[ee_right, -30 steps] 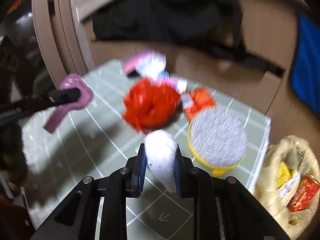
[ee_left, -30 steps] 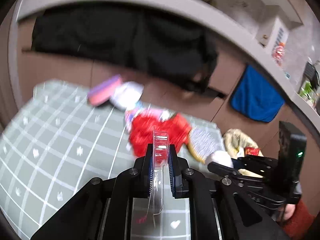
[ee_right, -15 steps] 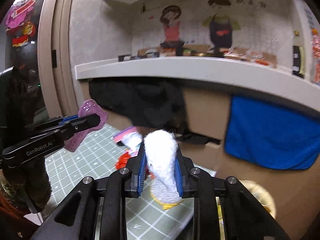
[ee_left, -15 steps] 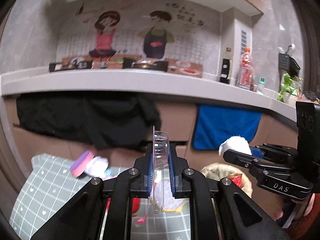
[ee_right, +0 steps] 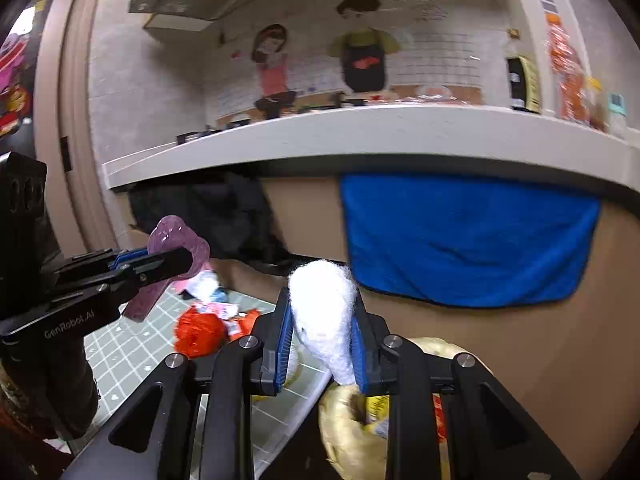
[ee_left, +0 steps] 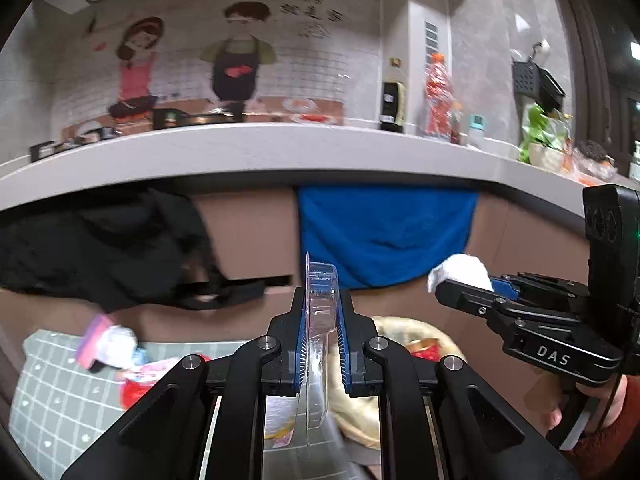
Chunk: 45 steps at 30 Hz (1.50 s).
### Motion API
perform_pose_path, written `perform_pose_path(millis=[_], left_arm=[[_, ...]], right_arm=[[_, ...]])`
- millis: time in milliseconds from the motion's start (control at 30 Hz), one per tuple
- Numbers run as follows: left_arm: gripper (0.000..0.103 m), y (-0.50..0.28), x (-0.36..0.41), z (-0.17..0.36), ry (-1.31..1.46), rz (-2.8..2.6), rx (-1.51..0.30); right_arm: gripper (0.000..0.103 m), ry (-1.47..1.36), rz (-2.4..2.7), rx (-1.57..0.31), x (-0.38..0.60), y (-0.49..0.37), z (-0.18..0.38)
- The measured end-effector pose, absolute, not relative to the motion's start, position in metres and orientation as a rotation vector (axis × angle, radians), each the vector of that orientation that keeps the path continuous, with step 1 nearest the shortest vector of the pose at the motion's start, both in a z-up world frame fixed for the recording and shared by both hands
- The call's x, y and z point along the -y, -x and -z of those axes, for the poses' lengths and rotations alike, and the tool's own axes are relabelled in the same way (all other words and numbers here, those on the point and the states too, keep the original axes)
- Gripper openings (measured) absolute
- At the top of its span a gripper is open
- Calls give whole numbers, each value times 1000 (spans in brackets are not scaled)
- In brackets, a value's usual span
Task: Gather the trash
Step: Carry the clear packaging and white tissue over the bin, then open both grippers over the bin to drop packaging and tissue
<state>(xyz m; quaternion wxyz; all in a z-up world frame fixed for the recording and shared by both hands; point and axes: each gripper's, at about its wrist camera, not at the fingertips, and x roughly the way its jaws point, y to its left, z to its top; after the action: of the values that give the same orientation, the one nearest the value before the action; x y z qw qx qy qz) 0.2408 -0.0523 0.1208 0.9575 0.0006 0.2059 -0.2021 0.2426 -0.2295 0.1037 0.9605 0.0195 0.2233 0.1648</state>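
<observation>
Two trash pieces held: clear plastic blister point(ee_left: 320, 320) upright, clamped by left gripper point(ee_left: 322, 336), frame centre; white fluffy wad point(ee_right: 324, 316) pinched in right gripper point(ee_right: 320, 340), centre. Since earlier: both lifted off mat point(ee_left: 60, 400), bag point(ee_right: 344, 432) now below.

Clear plastic blister pack point(ee_left: 320, 320) between left gripper's point(ee_left: 322, 312) fingers, white fluffy wad point(ee_right: 326, 316) between right gripper's point(ee_right: 320, 328) fingers, yellow trash bag point(ee_right: 352, 416) below them, right of checked grey-green mat point(ee_left: 60, 392), blue towel point(ee_right: 468, 240) hanging behind under white counter point(ee_left: 280, 152).
</observation>
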Motion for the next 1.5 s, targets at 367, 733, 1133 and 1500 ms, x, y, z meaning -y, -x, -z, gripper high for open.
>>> perform_pose_path(millis=[367,733,1133,1500], left_arm=[[14,-267,120,-83,1,549,-517],[14,-287,144,-50,40,589,-597],[54,-351,147,-15,222,756,-776],[55,-349,91,-4,203,572,-776]], right_arm=[[24,-85,-230,-493,284,-243,-80],[24,-129,-193,-542,310,-255,-52],[52,-252,-205,-633,340,-299,-7],[53,-295,-151,-694,345,-295,22]])
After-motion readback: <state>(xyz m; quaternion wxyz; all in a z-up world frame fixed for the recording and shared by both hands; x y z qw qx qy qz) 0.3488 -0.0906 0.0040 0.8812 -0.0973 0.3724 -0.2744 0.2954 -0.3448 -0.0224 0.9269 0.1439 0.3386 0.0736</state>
